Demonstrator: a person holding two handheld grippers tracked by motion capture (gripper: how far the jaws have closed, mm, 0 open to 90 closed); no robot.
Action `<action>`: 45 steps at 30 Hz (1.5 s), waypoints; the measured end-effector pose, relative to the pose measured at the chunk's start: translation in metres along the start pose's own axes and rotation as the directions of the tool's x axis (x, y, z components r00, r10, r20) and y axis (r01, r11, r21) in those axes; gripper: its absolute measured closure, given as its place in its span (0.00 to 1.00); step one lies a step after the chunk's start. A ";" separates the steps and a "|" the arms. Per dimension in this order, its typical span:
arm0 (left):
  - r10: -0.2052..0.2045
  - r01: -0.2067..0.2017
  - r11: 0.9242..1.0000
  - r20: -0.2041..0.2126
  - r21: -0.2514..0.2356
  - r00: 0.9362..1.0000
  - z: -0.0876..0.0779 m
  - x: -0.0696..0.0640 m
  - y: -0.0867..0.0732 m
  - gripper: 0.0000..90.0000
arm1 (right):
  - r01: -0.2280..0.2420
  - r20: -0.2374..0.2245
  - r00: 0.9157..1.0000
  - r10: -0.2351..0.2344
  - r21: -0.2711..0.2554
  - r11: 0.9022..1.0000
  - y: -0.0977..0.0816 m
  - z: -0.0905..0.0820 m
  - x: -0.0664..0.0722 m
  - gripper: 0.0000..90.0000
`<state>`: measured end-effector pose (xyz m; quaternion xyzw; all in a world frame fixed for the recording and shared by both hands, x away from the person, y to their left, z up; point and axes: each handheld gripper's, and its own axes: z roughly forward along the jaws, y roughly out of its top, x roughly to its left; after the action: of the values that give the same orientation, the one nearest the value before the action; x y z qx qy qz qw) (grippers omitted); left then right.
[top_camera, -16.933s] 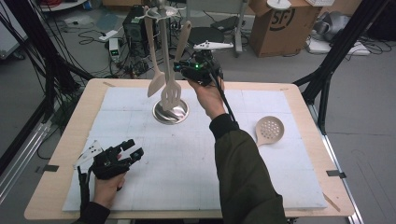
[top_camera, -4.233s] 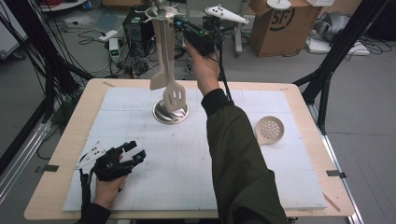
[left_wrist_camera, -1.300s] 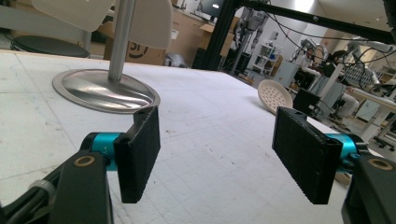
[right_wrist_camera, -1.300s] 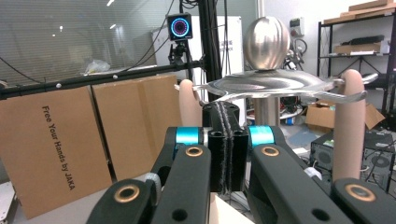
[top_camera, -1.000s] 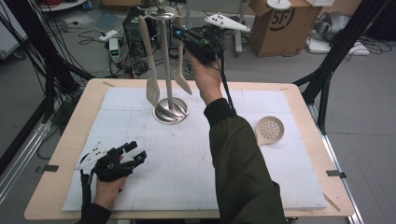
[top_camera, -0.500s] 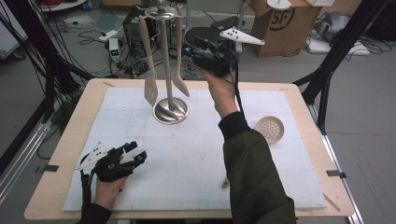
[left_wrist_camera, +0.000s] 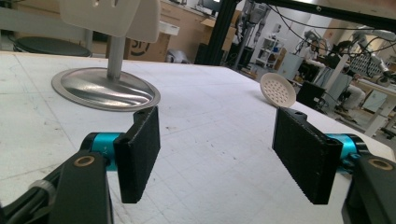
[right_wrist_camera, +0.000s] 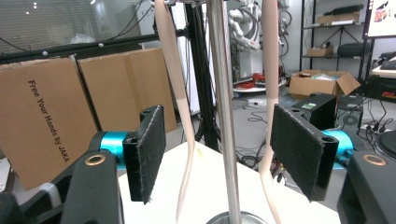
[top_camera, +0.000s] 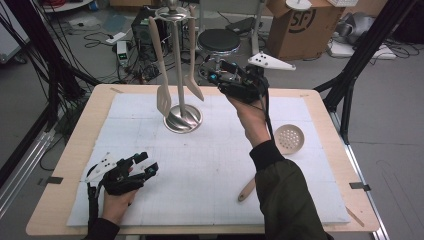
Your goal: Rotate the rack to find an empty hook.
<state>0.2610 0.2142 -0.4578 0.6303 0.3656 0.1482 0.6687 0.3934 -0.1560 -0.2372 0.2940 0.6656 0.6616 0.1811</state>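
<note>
Right gripper (top_camera: 212,75) open and empty, jaws just widened, level with the 2 utensils on the rack (top_camera: 182,117). Next piece, the skimmer (top_camera: 289,138), lies on the table behind and below it, handle toward the person. Left gripper (top_camera: 145,165) open, idle, farther off.

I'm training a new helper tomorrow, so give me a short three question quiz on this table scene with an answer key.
1. True or false: the right gripper is clamped on a utensil.
2. How many utensils hang on the metal stand?
3. Which thing lies on the table near the right sleeve: A, a skimmer; B, a fork; C, a cup?

Key:
1. False; its fingers have just been opening, with nothing pressed between them.
2. Two, a slotted turner and a spatula.
3. A.
</note>
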 end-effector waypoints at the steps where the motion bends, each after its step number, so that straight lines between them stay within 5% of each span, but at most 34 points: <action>1: 0.000 0.000 1.000 0.002 0.000 1.000 0.000 0.000 0.000 0.36 | 0.001 0.000 1.000 -0.001 -0.003 1.000 -0.001 -0.003 0.000 0.39; 18: -0.001 0.001 1.000 0.008 0.014 1.000 0.003 0.001 0.000 0.36 | -0.019 0.029 0.999 0.018 0.044 0.999 -0.038 -0.060 -0.002 0.37; 45: -0.006 0.005 1.000 0.009 0.018 1.000 0.003 0.001 0.000 0.36 | -0.065 0.091 0.994 0.058 0.082 0.995 -0.100 -0.117 -0.013 0.33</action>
<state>0.2644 0.2127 -0.4582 0.6360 0.3656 0.1403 0.6650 0.3145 -0.2504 -0.3308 0.3508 0.6749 0.6245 0.1773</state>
